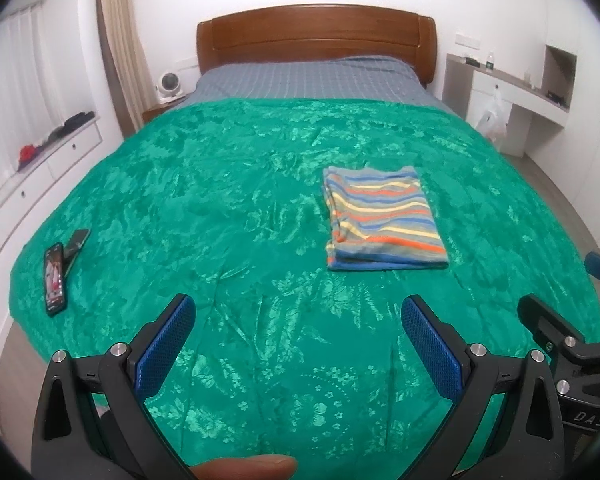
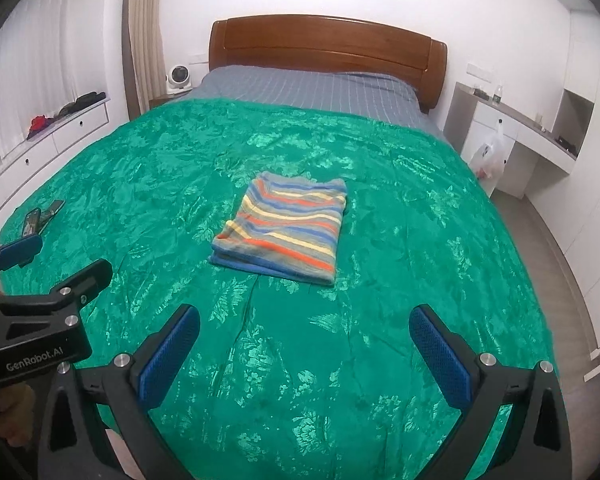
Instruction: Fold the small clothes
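- Since the small striped knit garment (image 1: 384, 220) already lies as a flat folded rectangle on the green floral bedspread (image 1: 220, 200), well short of the wooden headboard (image 1: 316, 36), folding looks finished
- Left gripper (image 1: 296, 344) and right gripper (image 2: 304, 350) hang nearer than the garment, jaws wide, empty
- Further clothes to fold: none visible; the layers inside the fold stay hidden

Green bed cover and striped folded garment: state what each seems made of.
Green floral bed cover: likely plush velvet-like fabric; it shows a patchy sheen and an embossed flower pattern. Striped folded garment: probably soft cotton knit; matte, with limp layered edges. Neither is certain from looks.
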`<state>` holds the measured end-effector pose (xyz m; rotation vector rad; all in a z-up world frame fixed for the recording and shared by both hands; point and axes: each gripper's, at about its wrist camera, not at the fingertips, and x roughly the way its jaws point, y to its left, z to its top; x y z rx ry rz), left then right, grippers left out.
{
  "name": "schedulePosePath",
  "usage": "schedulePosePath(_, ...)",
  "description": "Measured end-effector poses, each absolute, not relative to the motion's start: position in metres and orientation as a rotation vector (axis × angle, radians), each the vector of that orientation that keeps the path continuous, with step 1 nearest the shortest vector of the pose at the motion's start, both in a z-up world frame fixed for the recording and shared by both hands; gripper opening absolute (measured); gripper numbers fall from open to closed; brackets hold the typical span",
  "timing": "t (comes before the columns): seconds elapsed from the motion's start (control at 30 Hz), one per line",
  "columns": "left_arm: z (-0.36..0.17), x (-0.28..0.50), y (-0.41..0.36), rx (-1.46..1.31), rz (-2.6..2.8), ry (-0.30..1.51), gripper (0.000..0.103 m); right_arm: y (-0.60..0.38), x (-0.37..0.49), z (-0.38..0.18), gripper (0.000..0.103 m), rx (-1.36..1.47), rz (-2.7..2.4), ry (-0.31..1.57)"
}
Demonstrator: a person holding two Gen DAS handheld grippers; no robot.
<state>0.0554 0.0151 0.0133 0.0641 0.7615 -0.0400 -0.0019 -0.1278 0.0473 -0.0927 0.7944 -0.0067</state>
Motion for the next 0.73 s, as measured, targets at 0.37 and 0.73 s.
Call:
schedulePosePath(0.37,0.0105,0.0575,0.0172,0.052,-0.033,0.769,0.103,-0.1312,-0.0054,0.0422,0.103,-0.092,-0.02,0.813)
schedulePosePath(0.73,0.0082,0.0556,0.018,0.037,-0.03,0.768,0.103,-0.1338,-0.0055,0.0376,0.103,-0.084,-0.023,0.823)
